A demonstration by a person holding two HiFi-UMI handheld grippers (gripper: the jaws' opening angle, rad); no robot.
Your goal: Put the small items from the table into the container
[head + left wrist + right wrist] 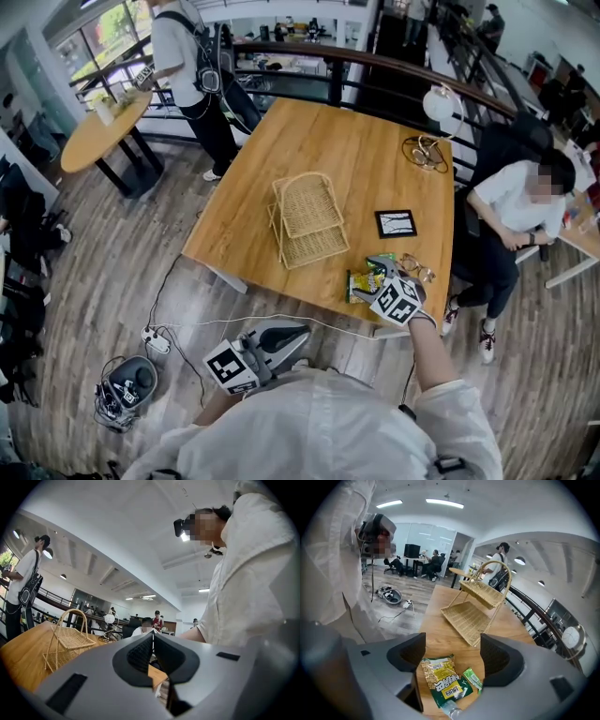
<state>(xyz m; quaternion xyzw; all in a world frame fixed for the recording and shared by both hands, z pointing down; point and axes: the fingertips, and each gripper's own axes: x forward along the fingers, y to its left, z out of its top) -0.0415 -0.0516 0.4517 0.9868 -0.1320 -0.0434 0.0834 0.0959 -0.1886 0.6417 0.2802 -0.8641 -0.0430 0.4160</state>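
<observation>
Left gripper: I hold it low beside my body, off the near edge of the table and pointing level. Its jaws are pressed together with nothing between them.
Right gripper: I hold it tilted down over the near right corner of the table. Its jaws stand wide apart and grip nothing.
Snack packet: green and yellow, it lies flat on the wood in the gap between my right jaws. The pads do not press on it.
Green sachet: a small one, just beside the packet on its right in the right gripper view, also within the gap.
Clear object: it peeks out at the packet's near end, at the bottom edge of the right gripper view. I cannot tell what it is.
Glasses: they lie on the table just to the right of my right gripper.
Black frame: it lies flat on the wood, a little beyond the packet.
Wicker basket: a two-tier container standing near the middle of the table, apart from the packet and sachet.
Globe lamp: white, at the far right corner of the table.
Seated person: in a white top, beside the table's right edge.
Standing person: beyond the far left corner, next to the railing.
</observation>
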